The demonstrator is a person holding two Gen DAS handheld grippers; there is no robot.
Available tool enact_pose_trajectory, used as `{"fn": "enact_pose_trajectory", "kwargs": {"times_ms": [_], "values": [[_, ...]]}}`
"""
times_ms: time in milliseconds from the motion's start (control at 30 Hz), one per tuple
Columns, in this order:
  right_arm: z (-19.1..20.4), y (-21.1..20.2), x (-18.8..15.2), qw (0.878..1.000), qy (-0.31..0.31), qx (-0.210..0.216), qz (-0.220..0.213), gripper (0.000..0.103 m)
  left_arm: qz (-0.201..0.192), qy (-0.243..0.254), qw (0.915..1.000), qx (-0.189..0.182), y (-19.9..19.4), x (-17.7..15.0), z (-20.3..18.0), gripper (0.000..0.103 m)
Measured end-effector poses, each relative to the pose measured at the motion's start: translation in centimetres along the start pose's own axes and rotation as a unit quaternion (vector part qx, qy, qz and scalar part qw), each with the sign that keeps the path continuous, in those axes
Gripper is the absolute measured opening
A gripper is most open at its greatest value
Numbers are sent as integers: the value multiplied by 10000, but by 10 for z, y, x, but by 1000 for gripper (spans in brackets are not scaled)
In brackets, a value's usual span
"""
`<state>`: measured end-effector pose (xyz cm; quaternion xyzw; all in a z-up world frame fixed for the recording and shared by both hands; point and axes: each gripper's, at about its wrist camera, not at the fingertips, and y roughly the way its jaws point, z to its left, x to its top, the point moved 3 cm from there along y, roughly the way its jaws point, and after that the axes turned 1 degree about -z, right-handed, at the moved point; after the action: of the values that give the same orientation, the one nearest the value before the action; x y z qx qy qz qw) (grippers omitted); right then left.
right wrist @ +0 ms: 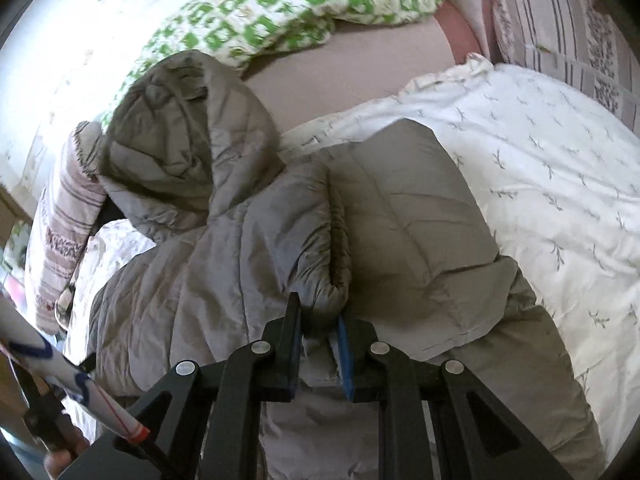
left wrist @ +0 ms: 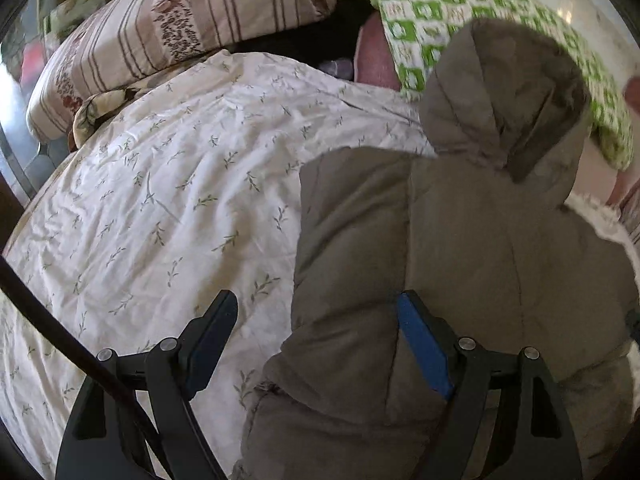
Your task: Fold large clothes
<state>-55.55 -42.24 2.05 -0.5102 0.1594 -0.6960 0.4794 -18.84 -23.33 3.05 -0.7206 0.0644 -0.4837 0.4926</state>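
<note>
Leaf-print bedding (left wrist: 160, 184) under puffy grey hooded jacket (right wrist: 224, 240), sleeve cuff (right wrist: 332, 292) pinched by right fingers (right wrist: 320, 328), left fingers (left wrist: 316, 324) spread.

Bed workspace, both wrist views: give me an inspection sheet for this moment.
Surface: bed under a white leaf-print duvet.
Job's things: grey hooded puffer jacket lying on the duvet, hood toward the pillows.
Clutter: green checked pillow; striped pillow.
Grippers: left gripper open above the jacket's edge; right gripper shut on a fold of the jacket.
Cables: dark cord crossing the left view.
Surroundings: pale wall behind the bed.
</note>
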Motion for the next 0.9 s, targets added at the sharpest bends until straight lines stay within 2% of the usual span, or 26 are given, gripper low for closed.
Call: {"fn": "enact_pose_trajectory", "kwargs": {"times_ms": [167,267,333,400,467,533,567,633,667,733,900], "values": [[-1,11,-10,9993,-129,-322,161,17,-23,179,9997,181,4,-2,-6,81],[-5,19,-15,9989,-133,-365,280,19,9,318,9991,285,8,-4,-12,81],[-4,14,-11,9990,-109,-333,289,22,-74,420,9984,383,4,-4,-14,81],[0,5,-7,9987,-144,-409,256,32,-252,451,9976,466,-4,-2,-15,81],[1,-8,-3,9985,-85,-526,101,33,-443,456,9970,449,-13,2,-16,81],[1,-26,2,9962,-50,-840,-243,33,-678,420,9960,409,-25,6,-18,81],[5,-36,5,9940,-139,-936,-553,33,-765,418,9955,373,-29,7,-20,81],[16,-46,8,9911,-399,-840,-953,33,-921,479,9943,253,-38,8,-29,81],[23,-47,7,9909,-543,-659,-1039,33,-970,544,9936,202,-40,6,-35,81],[35,-36,4,9922,-814,-302,-896,32,-956,751,9926,57,-39,1,-50,81],[33,4,-5,9932,-997,-503,-329,27,-693,1114,9913,127,-20,-11,-71,81]]}}
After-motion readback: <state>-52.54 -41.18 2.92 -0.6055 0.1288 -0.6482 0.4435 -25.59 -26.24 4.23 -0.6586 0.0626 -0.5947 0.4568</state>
